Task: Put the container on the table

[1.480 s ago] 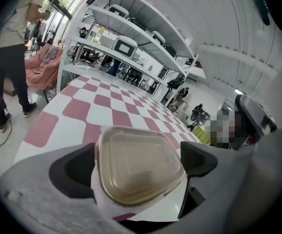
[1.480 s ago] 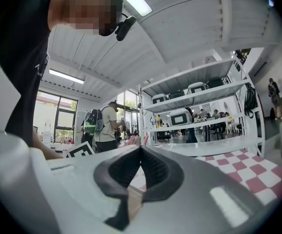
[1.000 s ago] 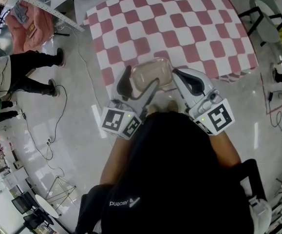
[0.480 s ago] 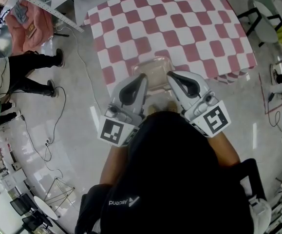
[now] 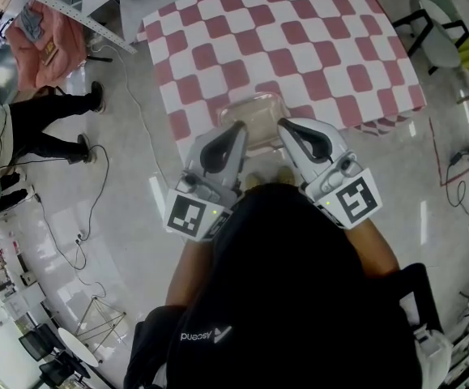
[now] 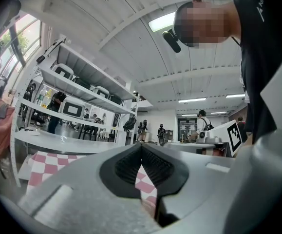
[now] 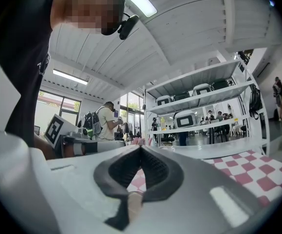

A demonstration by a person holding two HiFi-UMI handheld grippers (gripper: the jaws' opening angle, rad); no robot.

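A clear plastic container [image 5: 254, 117] hangs over the near edge of the red-and-white checked table [image 5: 299, 31], between my two grippers. In the head view my left gripper [image 5: 236, 130] is shut at the container's left near corner. My right gripper [image 5: 284, 128] is shut at its right near corner. Both seem to pinch its thin rim. In the left gripper view the left gripper [image 6: 141, 146] has its dark pads meeting at the tips. The right gripper [image 7: 141, 148] looks the same in the right gripper view, with a pale sliver low in the gap. The clear box itself hardly shows in either gripper view.
A person in dark trousers [image 5: 48, 112] stands on the floor at the left, near a pink cloth [image 5: 44, 31] and a trailing cable [image 5: 137, 112]. A chair [image 5: 437, 31] stands right of the table. Shelves with white appliances [image 7: 199, 101] line the room behind.
My left gripper's jaws stood open around the container's left side and have since shut there, after rolling a little. The right gripper and the container have barely moved.
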